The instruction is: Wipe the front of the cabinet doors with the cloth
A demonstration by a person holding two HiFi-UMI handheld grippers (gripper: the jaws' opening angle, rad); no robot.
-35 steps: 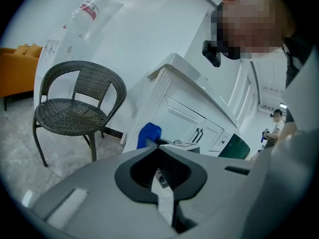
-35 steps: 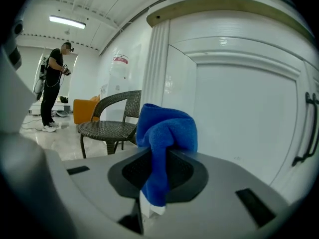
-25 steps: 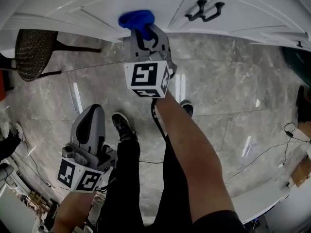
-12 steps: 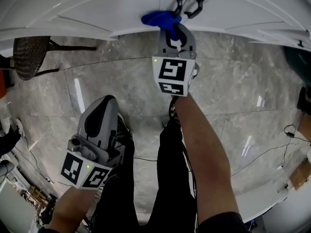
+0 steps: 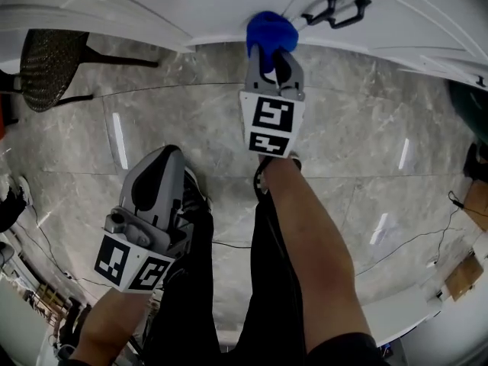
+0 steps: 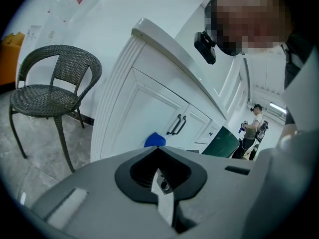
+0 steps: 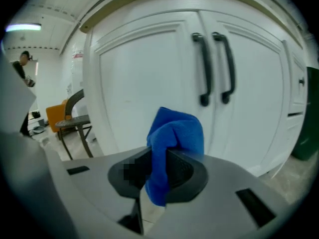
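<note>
The blue cloth (image 5: 271, 30) is bunched in my right gripper (image 5: 272, 53), which is shut on it. It is held at the lower part of the white cabinet door (image 5: 191, 6), left of the two black handles (image 5: 335, 10). In the right gripper view the cloth (image 7: 175, 138) sticks up from the jaws in front of the left door (image 7: 139, 78), with the handles (image 7: 214, 68) above and to its right. Whether the cloth touches the door I cannot tell. My left gripper (image 5: 156, 157) hangs low by the person's legs, shut and empty. Its own view shows the cloth (image 6: 155, 140) far off.
A dark wicker chair (image 5: 49, 65) stands left of the cabinet on the grey marble floor (image 5: 366, 143). A dark green bin (image 6: 224, 142) sits to the cabinet's right. Cables (image 5: 412, 239) trail on the floor at right. Another person (image 6: 254, 126) stands far off.
My right gripper carried the cloth right along the door up to the handles, then back a little to the left. The left gripper stayed low and shut.
</note>
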